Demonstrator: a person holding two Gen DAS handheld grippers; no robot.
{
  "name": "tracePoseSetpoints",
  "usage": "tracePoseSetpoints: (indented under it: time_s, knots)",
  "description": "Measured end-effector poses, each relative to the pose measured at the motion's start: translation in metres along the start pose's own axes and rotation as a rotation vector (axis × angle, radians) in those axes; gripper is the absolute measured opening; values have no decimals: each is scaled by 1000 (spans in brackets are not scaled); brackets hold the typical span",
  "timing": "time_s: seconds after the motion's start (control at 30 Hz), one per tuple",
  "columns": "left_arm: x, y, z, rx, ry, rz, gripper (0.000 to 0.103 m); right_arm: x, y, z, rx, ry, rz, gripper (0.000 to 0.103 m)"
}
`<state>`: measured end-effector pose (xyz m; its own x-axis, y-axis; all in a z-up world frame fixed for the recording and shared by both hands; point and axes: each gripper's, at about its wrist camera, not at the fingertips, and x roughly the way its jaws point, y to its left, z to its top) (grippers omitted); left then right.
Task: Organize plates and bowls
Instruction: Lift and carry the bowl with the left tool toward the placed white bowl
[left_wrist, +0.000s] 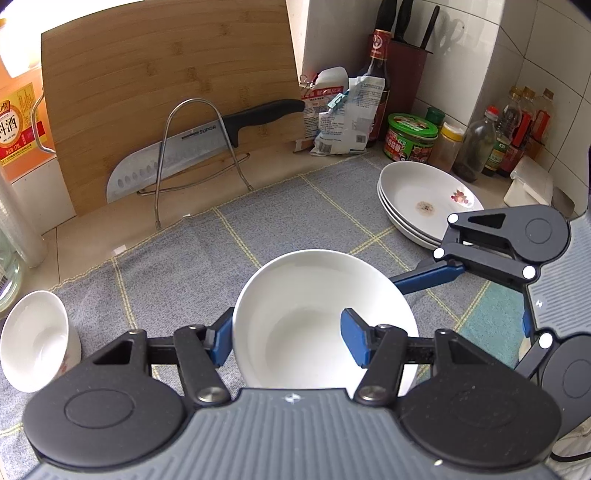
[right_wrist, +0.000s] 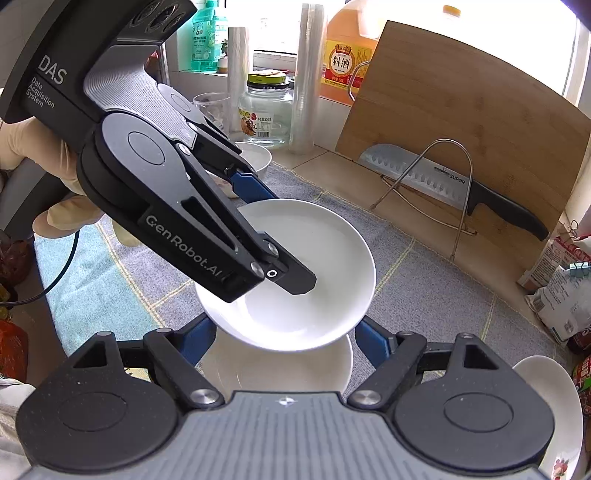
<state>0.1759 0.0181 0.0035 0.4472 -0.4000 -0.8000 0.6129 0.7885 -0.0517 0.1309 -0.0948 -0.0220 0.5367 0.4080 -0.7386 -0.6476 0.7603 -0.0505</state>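
Left wrist view: mounted just behind the left gripper (left_wrist: 286, 343), looking steeply down along its fingers, very close to a white bowl (left_wrist: 317, 325) at lower centre; facing a cutting board (left_wrist: 166, 103) at upper left and a tiled corner at upper right, with a plate stack (left_wrist: 424, 199) at right. Right wrist view: mounted just behind the right gripper (right_wrist: 284, 343), also tilted steeply down, close over the same bowl (right_wrist: 295, 273) in mid-frame; facing the board (right_wrist: 461, 122) at upper right and a window sill at top. Shared by both: bowl, grey mat (left_wrist: 295, 221), board, knife (left_wrist: 192, 147), wire rack (left_wrist: 192, 147). Each gripper seen from the other's camera
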Motion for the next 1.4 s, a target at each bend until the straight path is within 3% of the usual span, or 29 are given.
tracePoseSetpoints:
  time_s: [0.7,1.4]
  knots:
    - [17,-25,-15,38,50,1,59,3,-4,-31,40,61,52,86]
    - [25,-24,-16,51,73,4,59,8,-6,-35,47,76,55,86]
